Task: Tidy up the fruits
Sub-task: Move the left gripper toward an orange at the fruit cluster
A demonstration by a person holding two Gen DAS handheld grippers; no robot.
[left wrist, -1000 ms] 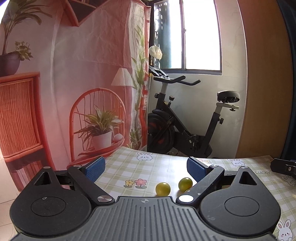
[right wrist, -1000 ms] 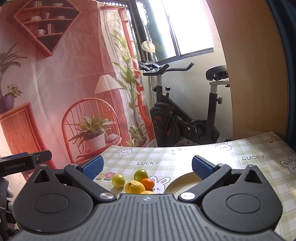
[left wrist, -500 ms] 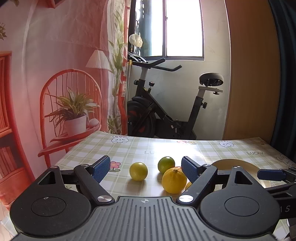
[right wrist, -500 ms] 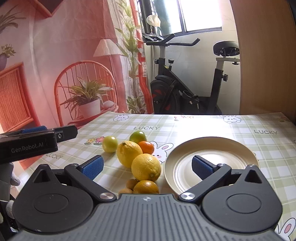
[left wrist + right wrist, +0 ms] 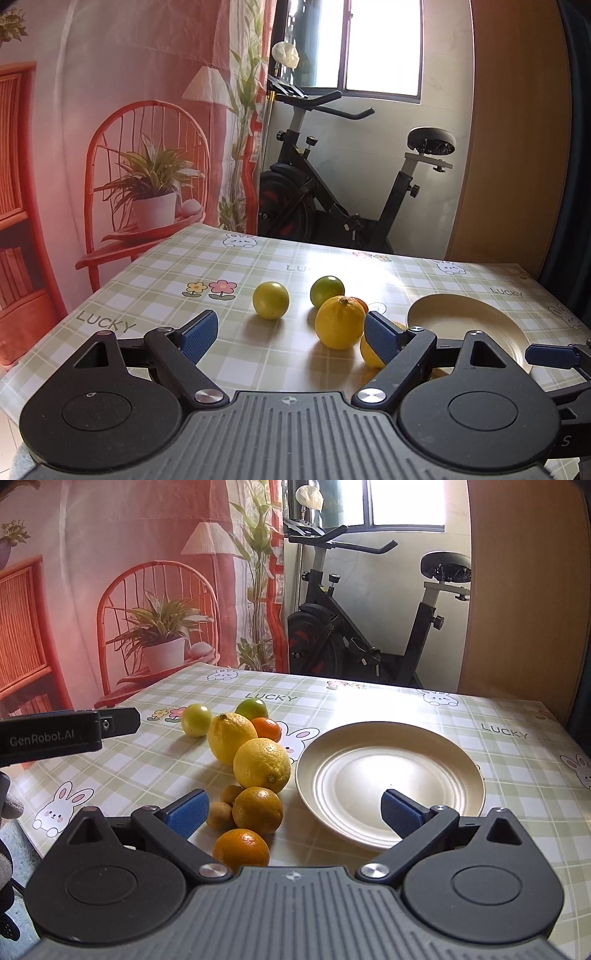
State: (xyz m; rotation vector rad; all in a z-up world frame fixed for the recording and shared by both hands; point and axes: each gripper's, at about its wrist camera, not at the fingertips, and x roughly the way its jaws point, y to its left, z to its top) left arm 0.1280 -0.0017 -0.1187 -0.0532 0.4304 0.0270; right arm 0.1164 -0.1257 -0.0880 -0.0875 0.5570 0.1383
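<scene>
Beside plate (image 5: 388, 734), lemon (image 5: 231, 733) nub points away.

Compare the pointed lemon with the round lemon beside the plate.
The pointed lemon is oval with a nub at its far end; the round lemon is nearly spherical, its stem dimple facing the camera. The pointed lemon lies farther from the plate; the round lemon sits at its rim. Both are yellow, touch each other, and rest on the tablecloth, ungripped.

two low tabletop views, shared fruit (image 5: 339, 322)
</scene>
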